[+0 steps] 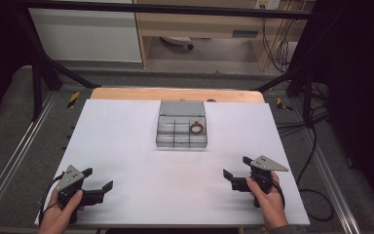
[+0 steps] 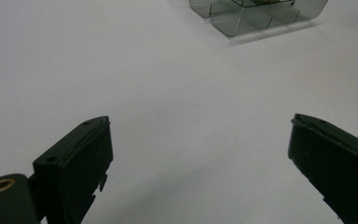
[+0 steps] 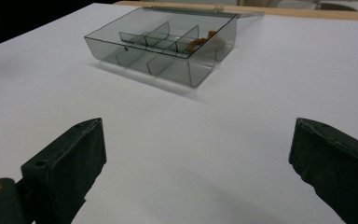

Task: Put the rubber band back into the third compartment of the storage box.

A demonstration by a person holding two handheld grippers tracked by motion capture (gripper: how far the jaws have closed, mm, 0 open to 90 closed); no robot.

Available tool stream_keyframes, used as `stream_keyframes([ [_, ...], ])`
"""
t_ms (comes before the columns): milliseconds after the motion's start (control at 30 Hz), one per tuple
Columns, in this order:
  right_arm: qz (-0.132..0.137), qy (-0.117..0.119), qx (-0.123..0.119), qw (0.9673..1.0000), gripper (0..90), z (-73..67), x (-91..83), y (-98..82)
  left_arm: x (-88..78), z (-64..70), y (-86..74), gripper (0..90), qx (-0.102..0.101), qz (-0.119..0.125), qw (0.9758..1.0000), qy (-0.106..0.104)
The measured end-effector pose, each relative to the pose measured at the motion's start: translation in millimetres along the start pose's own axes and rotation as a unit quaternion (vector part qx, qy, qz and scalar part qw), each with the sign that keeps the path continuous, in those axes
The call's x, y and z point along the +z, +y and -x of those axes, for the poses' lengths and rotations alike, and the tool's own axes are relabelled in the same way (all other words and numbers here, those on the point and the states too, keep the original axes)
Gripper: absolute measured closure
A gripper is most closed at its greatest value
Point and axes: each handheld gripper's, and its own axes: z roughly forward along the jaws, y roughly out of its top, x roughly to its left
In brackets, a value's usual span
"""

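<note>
Both grippers, left gripper point(image 1: 99, 180) and right gripper point(image 1: 237, 166), jaws wide, empty. Smoky clear-plastic compartment box point(image 1: 181, 130): light, rigid, slick; pinch side wall. Brown ring point(image 1: 196, 128) inside.

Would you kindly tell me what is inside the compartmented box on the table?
The box holds a brown ring in a right-hand compartment; the other compartments look empty. The smoky dividers hide part of the ring in the right gripper view.

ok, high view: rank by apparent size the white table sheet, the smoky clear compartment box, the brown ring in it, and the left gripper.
1. White table sheet
2. Smoky clear compartment box
3. Left gripper, though it sits nearer the camera, so 2 versus 3 is unsure
4. Brown ring
</note>
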Motion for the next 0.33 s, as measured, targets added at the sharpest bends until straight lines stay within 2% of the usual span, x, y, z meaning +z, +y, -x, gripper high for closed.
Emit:
stream_keyframes([
  [200,-0.016,-0.002,0.0,0.9999,3.9,-0.3,12.4,-1.5,2.0,-3.7,-1.0,6.1,-0.008,-0.004,0.9999,0.005],
  [333,-0.053,-0.015,-0.011,0.9984,3.6,-1.2,24.0,-3.9,3.7,-3.2,-1.6,6.1,-0.007,-0.009,0.9999,0.005],
])
